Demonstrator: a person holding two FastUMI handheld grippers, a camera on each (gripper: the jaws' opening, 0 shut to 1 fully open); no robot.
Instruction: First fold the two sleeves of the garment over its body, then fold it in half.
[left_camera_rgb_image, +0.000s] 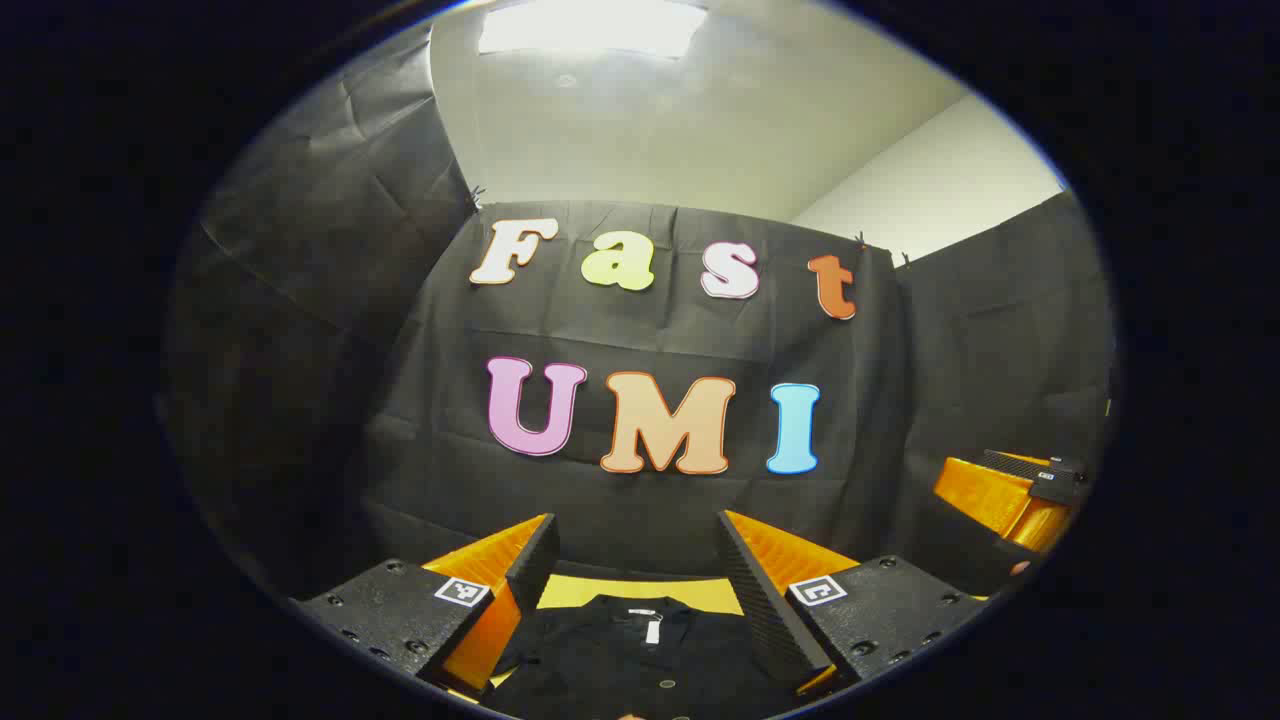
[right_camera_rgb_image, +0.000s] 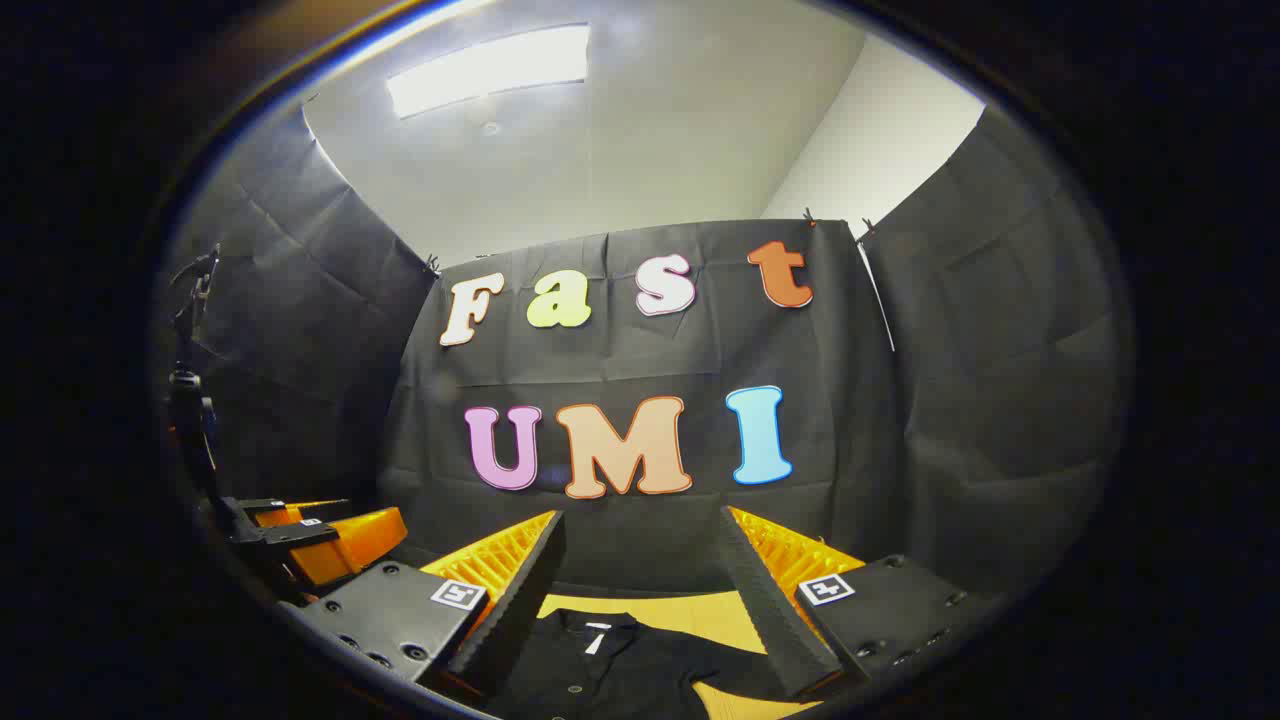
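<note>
I start with the table (right_camera_rgb_image: 700, 610), a yellow top running under the black booth wall. On it lies the shirt (left_camera_rgb_image: 640, 660), dark, collar toward the wall, with a button row down the front; in the right gripper view the same shirt (right_camera_rgb_image: 610, 665) sits low between my fingers, and one short sleeve (right_camera_rgb_image: 735, 680) reaches out to the side over bare table. As far as I can see that sleeve is not folded yet, so I judge the task has not begun. The other sleeve is hidden behind my fingers, so I cannot say how it lies.

The risks from here, as I judge them: the cloth is thin and dark, so a pinch could catch both layers and drag the whole body along instead of the sleeve alone. Coming down too steeply could jam a fingertip into the table. With both grippers close together, they could also knock each other when crossing over the shirt.

My left gripper (left_camera_rgb_image: 640, 560) is held above the shirt, fingers spread wide, holding nothing and touching nothing. My right gripper (right_camera_rgb_image: 645, 560) is the same: wide apart, empty, clear of the cloth. In the left gripper view the right gripper shows off to the side.
</note>
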